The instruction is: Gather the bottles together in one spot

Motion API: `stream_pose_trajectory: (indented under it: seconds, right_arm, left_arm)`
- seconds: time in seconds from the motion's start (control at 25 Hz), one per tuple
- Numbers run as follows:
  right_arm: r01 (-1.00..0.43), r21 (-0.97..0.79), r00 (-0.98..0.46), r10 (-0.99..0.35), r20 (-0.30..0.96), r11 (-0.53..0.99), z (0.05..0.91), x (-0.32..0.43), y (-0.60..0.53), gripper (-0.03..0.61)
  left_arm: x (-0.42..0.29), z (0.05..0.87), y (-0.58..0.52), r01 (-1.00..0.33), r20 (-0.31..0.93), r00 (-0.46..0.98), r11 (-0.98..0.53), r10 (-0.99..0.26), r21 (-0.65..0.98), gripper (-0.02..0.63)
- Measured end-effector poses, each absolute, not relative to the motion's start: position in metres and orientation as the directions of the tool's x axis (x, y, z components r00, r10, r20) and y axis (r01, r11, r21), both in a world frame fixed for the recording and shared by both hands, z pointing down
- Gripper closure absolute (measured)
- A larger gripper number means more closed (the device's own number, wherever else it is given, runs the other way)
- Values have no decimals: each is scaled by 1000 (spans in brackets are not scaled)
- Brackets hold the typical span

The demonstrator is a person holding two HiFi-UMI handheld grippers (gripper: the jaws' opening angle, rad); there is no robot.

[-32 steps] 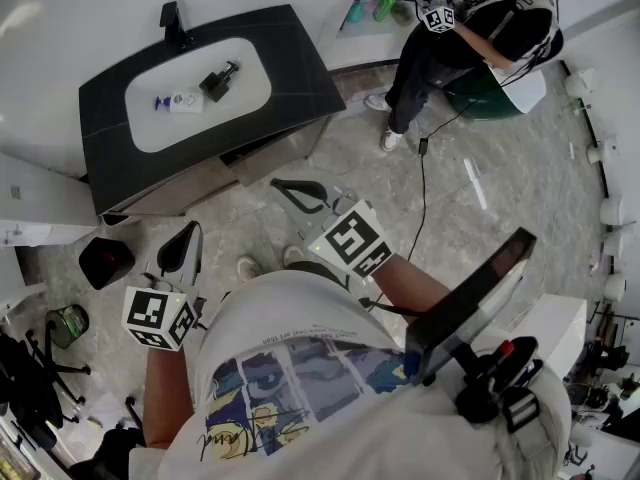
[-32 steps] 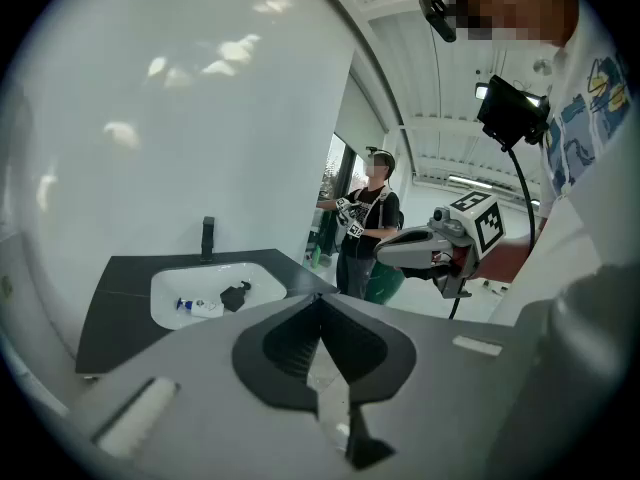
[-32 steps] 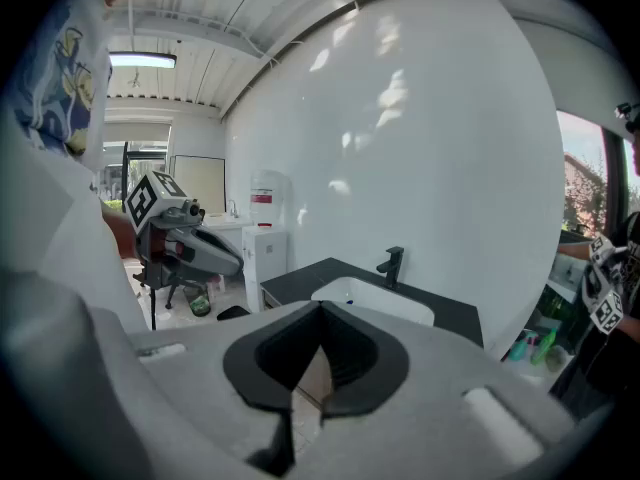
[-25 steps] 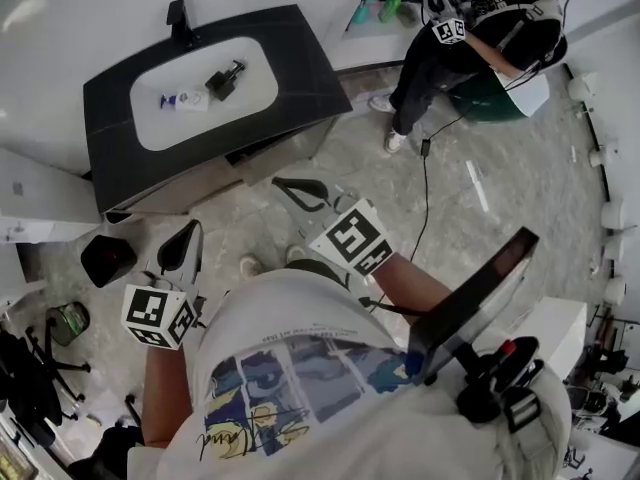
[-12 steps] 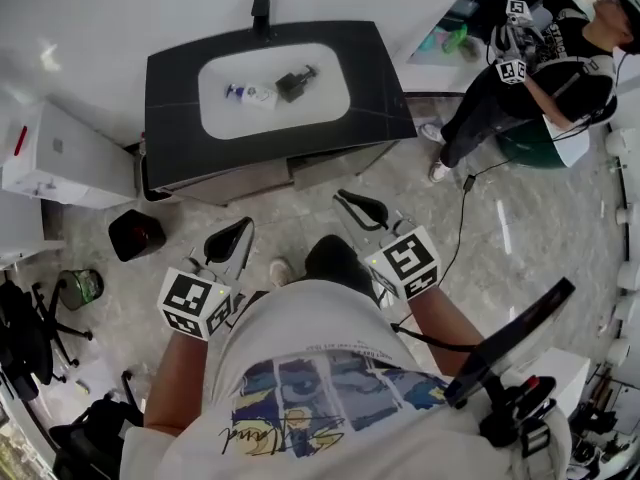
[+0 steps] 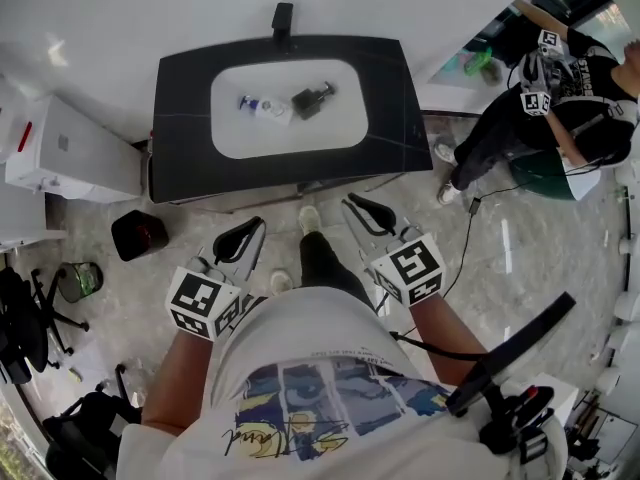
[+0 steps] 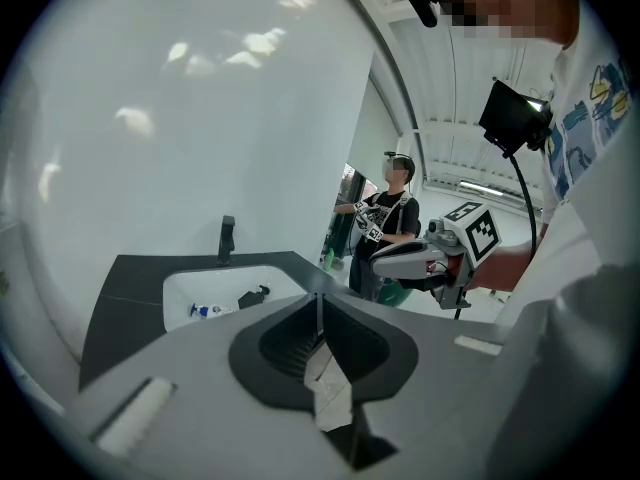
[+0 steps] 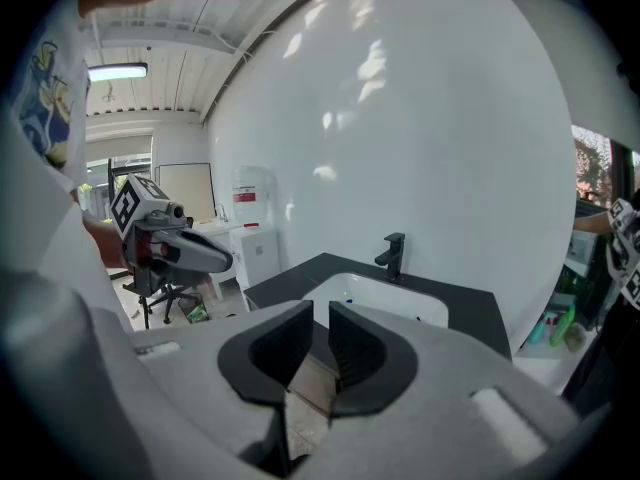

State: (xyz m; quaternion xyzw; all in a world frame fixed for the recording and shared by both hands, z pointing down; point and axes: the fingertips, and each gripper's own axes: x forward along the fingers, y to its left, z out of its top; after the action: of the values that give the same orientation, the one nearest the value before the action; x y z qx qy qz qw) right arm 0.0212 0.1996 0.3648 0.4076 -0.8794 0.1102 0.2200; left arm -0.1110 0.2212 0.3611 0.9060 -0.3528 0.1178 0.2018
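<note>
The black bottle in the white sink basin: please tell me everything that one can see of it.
The black bottle is small, plastic by its look, with a pump-like head at its upper-right end in the head view. It lies on its side on the floor of the white sink basin, near the middle, in front of the black faucet. A white bottle with a blue end lies close at its left; whether they touch cannot be told.
</note>
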Motion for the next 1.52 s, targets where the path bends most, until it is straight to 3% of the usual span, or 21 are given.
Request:
stream_pose_trajectory:
  seconds: [0.52, 0.96, 1.2, 1.52]
  right_arm:
    - [-710, -66, -634, -597, 492, 701, 395, 51, 45, 515]
    - [-698, -209, -674, -531, 514, 685, 456, 49, -39, 511]
    - [-754, -300, -636, -535, 555, 585, 499, 48, -76, 500]
    - [-810, -509, -570, -598, 564, 291, 556, 50, -119, 495]
  left_arm:
    - [-70, 362, 100, -753, 425, 652, -601, -629, 267, 569]
    - [-49, 367, 44, -811, 469, 580, -524, -666, 260, 568]
    - [-49, 364, 27, -810, 468, 582, -527, -665, 258, 568]
    - [-77, 360, 13, -798, 475, 594, -550, -650, 246, 568]
